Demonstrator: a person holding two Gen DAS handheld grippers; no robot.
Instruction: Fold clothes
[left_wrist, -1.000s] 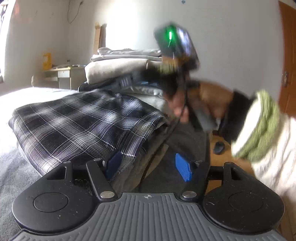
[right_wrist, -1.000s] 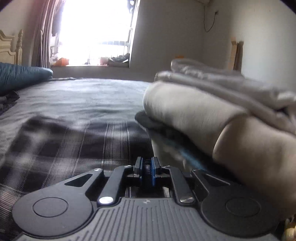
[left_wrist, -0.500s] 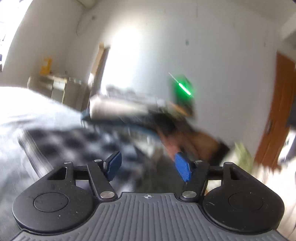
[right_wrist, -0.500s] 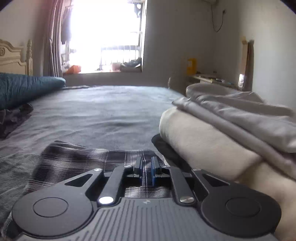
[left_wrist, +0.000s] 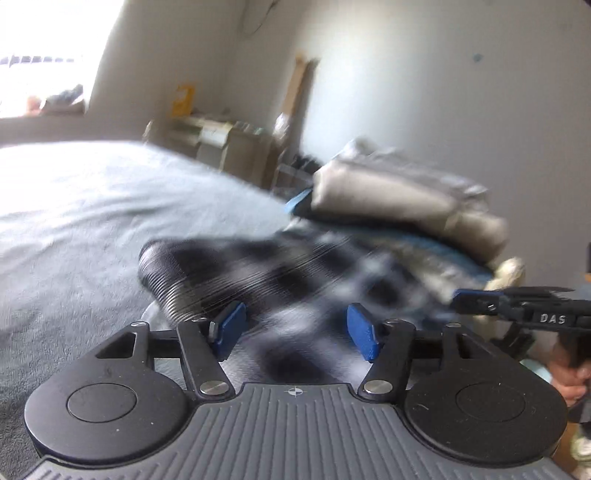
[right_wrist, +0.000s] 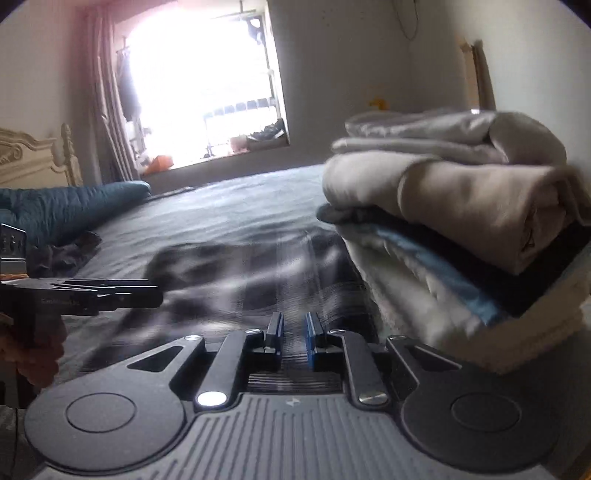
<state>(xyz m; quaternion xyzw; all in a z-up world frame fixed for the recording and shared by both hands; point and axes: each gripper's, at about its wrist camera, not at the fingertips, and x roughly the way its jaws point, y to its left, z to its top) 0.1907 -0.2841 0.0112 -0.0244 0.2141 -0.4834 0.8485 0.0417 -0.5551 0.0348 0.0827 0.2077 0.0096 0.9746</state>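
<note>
Garment: plaid shirt (left_wrist: 295, 280), folded on bed (left_wrist: 92, 206); soft, light, limp.
Hold: folded edge.
Left gripper (left_wrist: 297, 328): jaws open, empty.
Right gripper (right_wrist: 293, 328): jaws slightly parted, empty.

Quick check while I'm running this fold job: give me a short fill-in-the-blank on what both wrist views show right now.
1. The left tongs are ____, with nothing between their blue pads.
2. The plaid shirt lies folded on the grey ____.
3. The stack of folded clothes sits to the ____ of the plaid shirt in the right wrist view.
4. The right tongs have only a ____ gap between their pads.

Missing words: open; bed; right; narrow
</note>
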